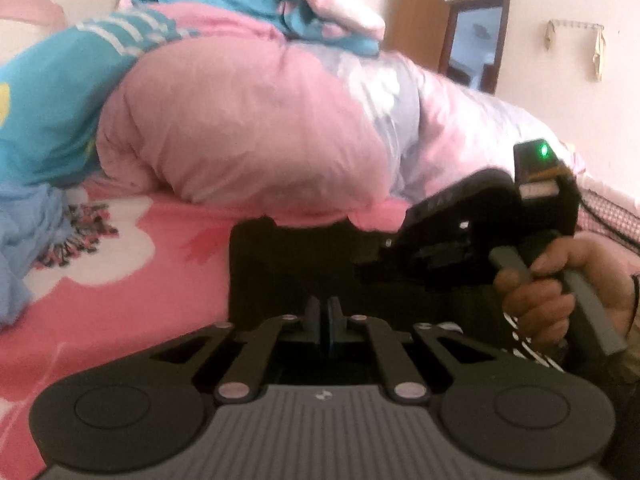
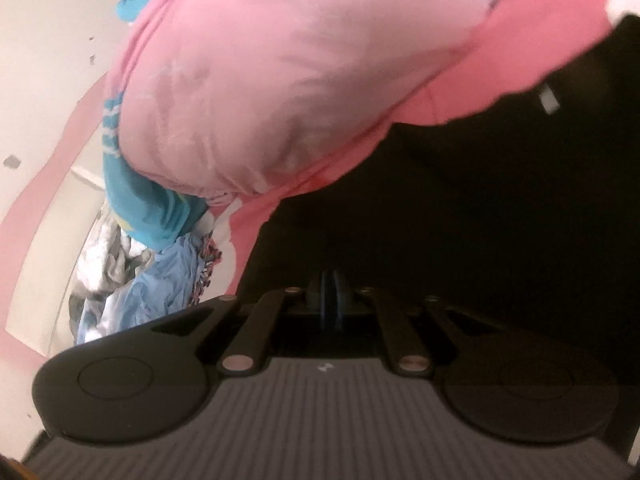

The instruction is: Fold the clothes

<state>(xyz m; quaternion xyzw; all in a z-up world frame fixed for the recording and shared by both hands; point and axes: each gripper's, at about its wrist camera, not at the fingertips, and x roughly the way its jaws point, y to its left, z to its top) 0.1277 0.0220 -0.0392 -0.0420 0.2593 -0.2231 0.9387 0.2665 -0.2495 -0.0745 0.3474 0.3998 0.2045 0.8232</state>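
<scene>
Both grippers had their fingers pressed together on the edge of a black garment. Seen from its own camera, the left gripper (image 1: 324, 320) was clamped shut, and the black garment (image 1: 296, 268) rose straight up from between its fingers as a flat, taut panel. The right gripper (image 2: 330, 300) was likewise pinched closed, with the same dark cloth (image 2: 460, 220) filling the right half of its view; whether a fold sat between its fingers could not be made out, since the cloth there was nearly featureless.

From the left camera the right gripper's body (image 1: 472, 236) showed off to the right, tilted, held by the person's hand (image 1: 560, 284), close beside the cloth's right edge. So the garment hung stretched between the two tools, lifted just above the pink flowered bedsheet (image 1: 132, 280).

Behind it lay a bulky pink quilt (image 1: 240, 120) with a turquoise blanket (image 1: 48, 112) heaped at its side, and a crumpled light-blue garment (image 1: 24, 248) waited on the sheet at the left. A brown door (image 1: 420, 24) stood in the far wall.

By the look of it, the step in hand was carrying one held edge over to make a fold. The next move would call for keeping both pinches firm, laying the edge down square on the sheet, clear of the quilt, then letting go.
</scene>
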